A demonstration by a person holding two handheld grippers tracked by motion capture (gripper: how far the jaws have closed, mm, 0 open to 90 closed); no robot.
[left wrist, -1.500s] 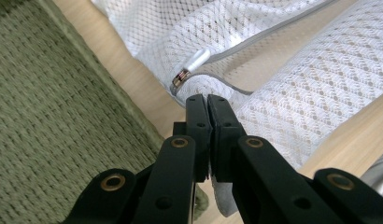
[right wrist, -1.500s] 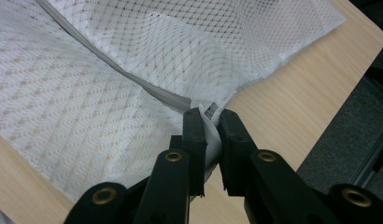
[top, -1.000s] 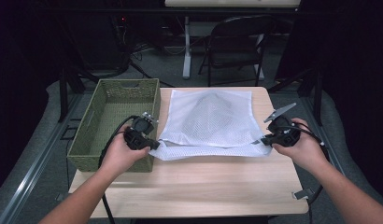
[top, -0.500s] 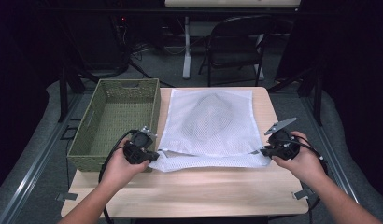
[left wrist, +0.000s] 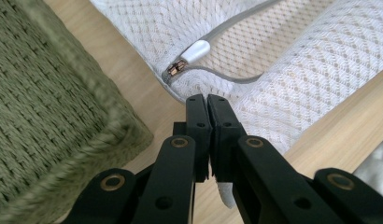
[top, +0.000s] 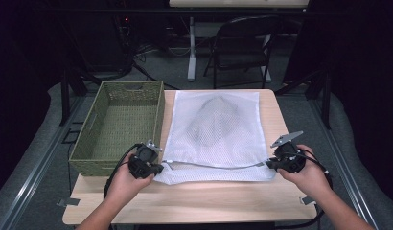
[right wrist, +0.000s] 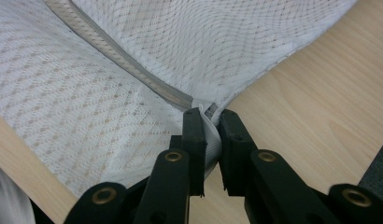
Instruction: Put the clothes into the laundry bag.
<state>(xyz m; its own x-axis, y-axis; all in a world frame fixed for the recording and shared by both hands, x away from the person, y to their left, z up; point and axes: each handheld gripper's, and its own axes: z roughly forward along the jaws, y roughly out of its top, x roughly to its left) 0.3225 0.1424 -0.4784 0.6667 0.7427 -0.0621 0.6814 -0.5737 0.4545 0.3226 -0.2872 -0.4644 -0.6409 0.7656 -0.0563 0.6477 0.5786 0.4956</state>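
Observation:
A white mesh laundry bag (top: 218, 134) lies flat on the wooden table (top: 194, 201), with a dark garment (top: 211, 117) showing through its far half. A grey zipper (top: 213, 166) runs along its near edge. My left gripper (top: 161, 166) is shut on the bag's near left corner. In the left gripper view the jaws (left wrist: 208, 100) are pinched on the mesh just below the white zipper pull (left wrist: 195, 50). My right gripper (top: 269, 164) is shut on the near right corner. There, mesh (right wrist: 210, 140) is bunched between its jaws (right wrist: 209, 114) at the zipper's end (right wrist: 133, 70).
A green woven basket (top: 120, 125) stands on the table's left side, right beside my left gripper, and nothing lies in it. A folding chair (top: 242, 45) and a table leg stand beyond the far edge. Bare wood lies between the bag and the near edge.
Both hands have come down and toward the near edge, still gripping the bag's corners. The bag's near edge has settled lower and now lies stretched out on the table.

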